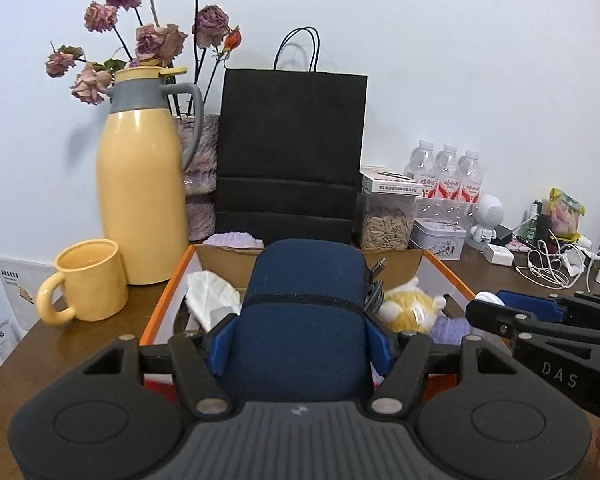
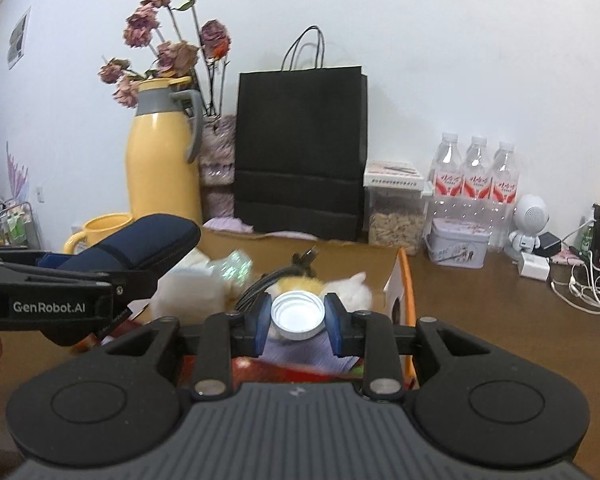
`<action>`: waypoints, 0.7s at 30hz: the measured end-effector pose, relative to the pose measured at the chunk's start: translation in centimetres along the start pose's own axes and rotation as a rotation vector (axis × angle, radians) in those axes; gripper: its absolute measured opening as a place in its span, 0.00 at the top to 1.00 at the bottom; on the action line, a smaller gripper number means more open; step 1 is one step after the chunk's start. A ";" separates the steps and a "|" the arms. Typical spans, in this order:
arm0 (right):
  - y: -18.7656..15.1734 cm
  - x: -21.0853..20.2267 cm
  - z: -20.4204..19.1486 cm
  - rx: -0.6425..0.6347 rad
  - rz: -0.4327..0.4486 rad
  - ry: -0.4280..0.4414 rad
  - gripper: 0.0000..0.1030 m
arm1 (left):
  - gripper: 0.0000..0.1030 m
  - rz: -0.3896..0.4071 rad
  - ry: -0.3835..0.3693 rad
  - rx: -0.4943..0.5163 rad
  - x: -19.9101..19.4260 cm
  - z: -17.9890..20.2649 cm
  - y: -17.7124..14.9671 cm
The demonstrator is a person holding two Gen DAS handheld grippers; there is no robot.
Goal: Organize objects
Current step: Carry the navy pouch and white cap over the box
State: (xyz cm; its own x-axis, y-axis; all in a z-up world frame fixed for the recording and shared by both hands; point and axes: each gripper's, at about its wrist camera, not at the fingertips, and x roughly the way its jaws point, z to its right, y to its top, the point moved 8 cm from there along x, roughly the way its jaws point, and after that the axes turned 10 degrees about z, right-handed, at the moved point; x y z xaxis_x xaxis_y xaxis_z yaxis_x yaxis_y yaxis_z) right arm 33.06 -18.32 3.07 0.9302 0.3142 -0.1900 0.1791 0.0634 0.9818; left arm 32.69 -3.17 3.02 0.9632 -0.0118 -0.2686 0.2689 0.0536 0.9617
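Now the navy zip case sits pinched between the blue pads of the left gripper, held above the orange-rimmed cardboard box, while the right gripper squeezes a white bottle cap between its own pads, hollow side facing the camera, above the same box. Down in the box lie a yellow-and-white plush toy, a crumpled white tissue and a dark cable, and behind it stand a black paper bag, a yellow thermos jug and a yellow mug on the brown table.
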 end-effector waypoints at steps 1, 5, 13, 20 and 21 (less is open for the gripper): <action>0.2 0.4 0.3 0.000 0.003 -0.004 0.72 | 0.38 -0.005 0.003 -0.003 0.6 0.1 0.1; 0.7 2.2 1.4 0.008 0.007 -0.010 0.72 | 0.38 -0.019 0.016 -0.010 3.0 0.6 0.5; 0.9 5.7 2.9 0.047 -0.004 -0.001 0.72 | 0.38 -0.042 0.038 -0.035 7.0 0.9 0.9; 0.8 8.1 3.4 0.056 -0.016 0.008 0.72 | 0.38 -0.064 0.046 -0.031 9.2 0.7 0.7; 0.7 8.3 3.4 0.055 -0.021 0.011 0.72 | 0.38 -0.069 0.049 -0.031 9.5 0.6 0.6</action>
State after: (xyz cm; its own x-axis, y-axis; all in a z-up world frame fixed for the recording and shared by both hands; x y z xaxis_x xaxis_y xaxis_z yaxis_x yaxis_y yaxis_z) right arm 42.02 -18.87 2.16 0.9225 0.3235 -0.2105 0.2165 0.0177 0.9761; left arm 41.96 -3.82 1.11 0.9410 0.0325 -0.3369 0.3332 0.0858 0.9389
